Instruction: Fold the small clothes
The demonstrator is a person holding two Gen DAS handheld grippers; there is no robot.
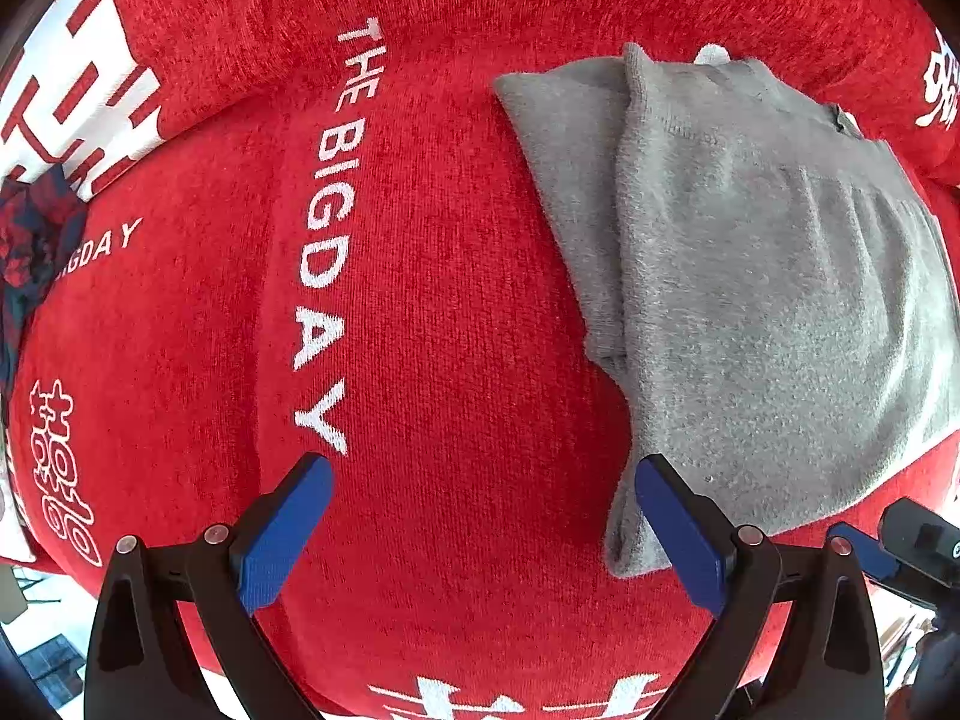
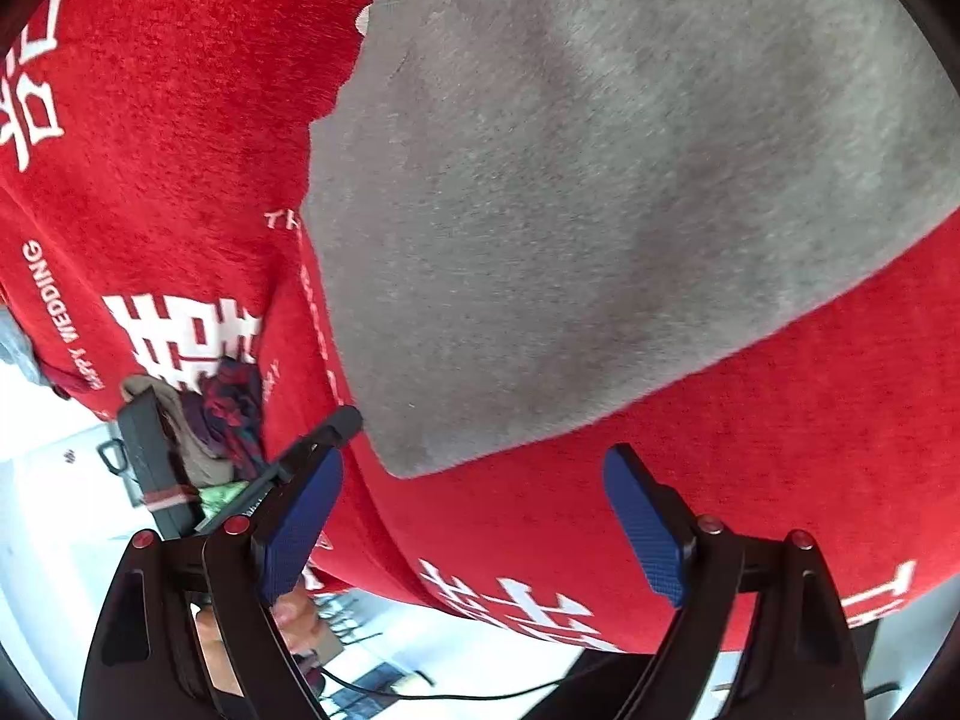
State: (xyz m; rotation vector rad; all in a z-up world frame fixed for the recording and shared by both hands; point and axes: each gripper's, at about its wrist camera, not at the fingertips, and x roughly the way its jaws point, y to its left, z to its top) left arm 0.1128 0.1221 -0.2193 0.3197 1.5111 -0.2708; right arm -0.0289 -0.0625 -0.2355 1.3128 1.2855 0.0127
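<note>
A grey fleecy garment (image 1: 750,276) lies folded on the red cloth (image 1: 432,300), filling the right of the left wrist view. My left gripper (image 1: 483,468) points straight down with its jaws open; its right fingertip (image 1: 654,474) is at the garment's near-left corner, and only red cloth lies between the fingers. In the right wrist view the same grey garment (image 2: 600,180) fills the upper right. My right gripper (image 2: 474,462) is open just off the garment's near corner, with nothing held. The right gripper (image 1: 900,540) also shows at the lower right of the left wrist view.
The red cloth carries white lettering (image 1: 327,228) and large white characters. A heap of dark red and blue clothes (image 2: 228,414) lies beside a black box (image 2: 150,462) at the cloth's left edge. A hand (image 2: 288,612) and a white floor show below.
</note>
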